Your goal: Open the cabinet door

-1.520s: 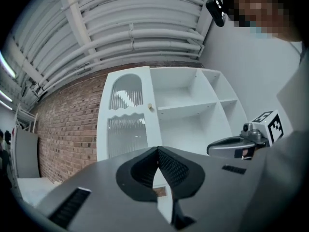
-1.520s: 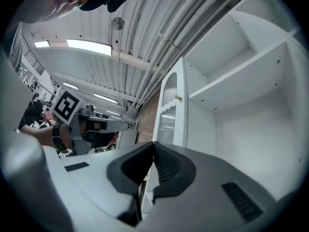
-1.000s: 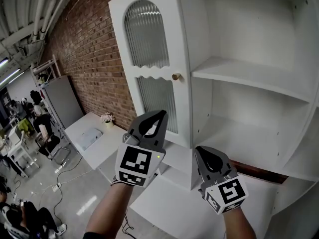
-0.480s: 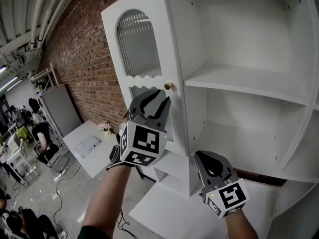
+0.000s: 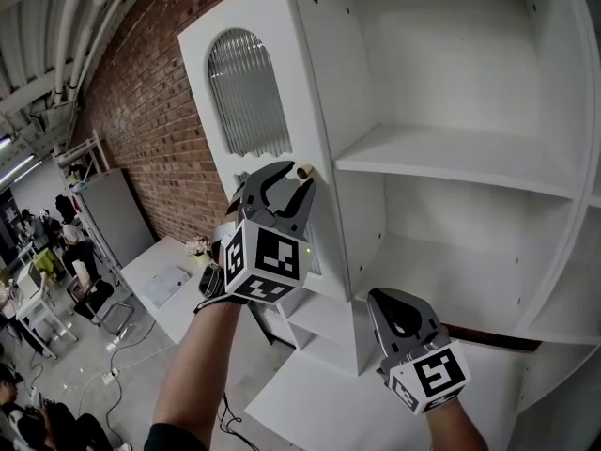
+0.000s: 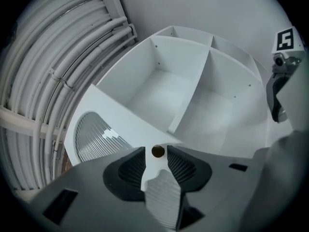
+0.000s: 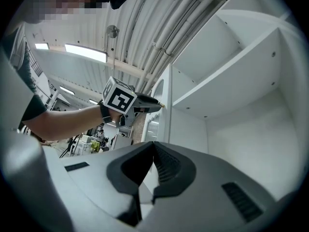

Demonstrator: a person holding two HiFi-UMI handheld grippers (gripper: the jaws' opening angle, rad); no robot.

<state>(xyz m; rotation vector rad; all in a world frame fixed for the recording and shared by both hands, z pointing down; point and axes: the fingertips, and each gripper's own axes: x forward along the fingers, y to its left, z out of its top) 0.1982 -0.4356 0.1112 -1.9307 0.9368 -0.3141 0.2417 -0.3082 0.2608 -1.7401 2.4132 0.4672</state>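
- Forearm raised, the left gripper (image 5: 289,181) points roughly level at the free edge of the cabinet door (image 5: 246,101).
- Its fingers (image 6: 126,170) have just been opening and stand spread, with the brass knob (image 6: 158,151) between them, unpinched.
- Right gripper (image 5: 401,310) hangs lower, before the shelves (image 5: 451,158), its fingers (image 7: 166,168) pressed together and empty.
- Door stands swung open, left of the shelves.

A red brick wall (image 5: 141,92) runs behind a low white table (image 5: 141,263) carrying what may be a small potted plant (image 5: 195,248), with a grey locker (image 5: 117,216) further along, white pipes (image 5: 56,17) under the ceiling, and cables (image 5: 115,346) trailing over the glossy floor (image 5: 84,379).
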